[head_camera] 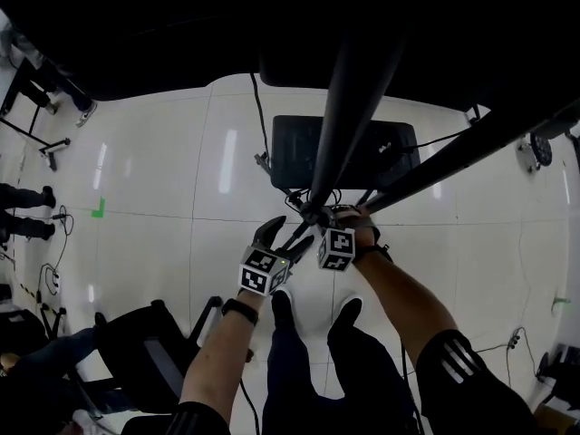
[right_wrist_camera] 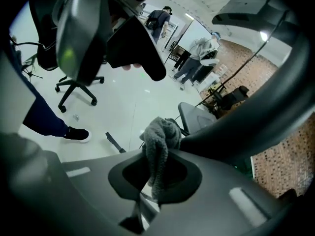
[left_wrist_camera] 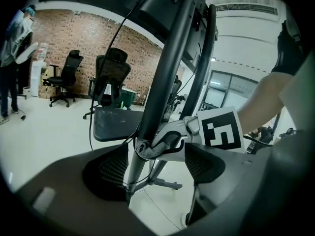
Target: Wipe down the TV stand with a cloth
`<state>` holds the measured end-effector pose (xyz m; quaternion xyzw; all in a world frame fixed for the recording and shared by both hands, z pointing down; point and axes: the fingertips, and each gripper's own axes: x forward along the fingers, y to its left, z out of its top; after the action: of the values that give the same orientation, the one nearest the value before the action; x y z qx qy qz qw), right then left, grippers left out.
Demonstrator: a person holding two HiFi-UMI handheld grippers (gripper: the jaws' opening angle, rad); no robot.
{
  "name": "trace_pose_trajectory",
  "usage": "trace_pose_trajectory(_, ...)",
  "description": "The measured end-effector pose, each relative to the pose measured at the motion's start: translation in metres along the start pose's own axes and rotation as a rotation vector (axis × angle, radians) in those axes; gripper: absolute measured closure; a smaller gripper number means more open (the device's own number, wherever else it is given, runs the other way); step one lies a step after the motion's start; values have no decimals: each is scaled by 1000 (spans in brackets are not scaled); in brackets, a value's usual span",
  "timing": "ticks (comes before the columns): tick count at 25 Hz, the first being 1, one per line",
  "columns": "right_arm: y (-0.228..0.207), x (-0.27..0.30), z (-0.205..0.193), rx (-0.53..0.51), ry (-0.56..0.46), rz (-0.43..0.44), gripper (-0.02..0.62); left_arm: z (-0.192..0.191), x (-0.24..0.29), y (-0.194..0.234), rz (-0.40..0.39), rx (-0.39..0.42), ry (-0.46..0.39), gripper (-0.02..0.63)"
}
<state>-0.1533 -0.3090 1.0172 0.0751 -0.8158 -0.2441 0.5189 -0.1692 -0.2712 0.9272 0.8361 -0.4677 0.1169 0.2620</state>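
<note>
My right gripper (right_wrist_camera: 156, 176) had its fingers clenched on the grey cloth (right_wrist_camera: 158, 141), which was pressed against the TV stand's slanted pole (left_wrist_camera: 165, 77), its long axis rising away from me. My left gripper (left_wrist_camera: 157, 163) was released, its 2 fingers either side of that pole, just beside the cloth. Below lay the base plate (head_camera: 299, 148) on white floor (head_camera: 163, 170).

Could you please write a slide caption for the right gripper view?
The right gripper pinches a grey cloth against the TV stand's dark pole.
</note>
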Motion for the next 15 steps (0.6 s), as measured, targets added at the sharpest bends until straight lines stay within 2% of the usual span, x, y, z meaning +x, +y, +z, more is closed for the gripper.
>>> trace_pose_trajectory(3,2,-24,14,42,-83,-4,569,4,-3,-3,14,3,-6,219)
trace_pose_trajectory(6,-4,-72,28,150,-193,-20,571,27,-14,-22,17,29,-33,219)
trace_pose_trajectory(8,-17,-119,41,222,-282,-40,571,52,-28,-44,11,51,-56,219)
trace_pose_trajectory(11,-42,-195,58,242,-400,-71,570,99,-50,-81,18,88,-110,219)
trace_pose_trajectory(15,-85,-286,65,282,-479,-103,569,170,-76,-138,23,133,-194,221)
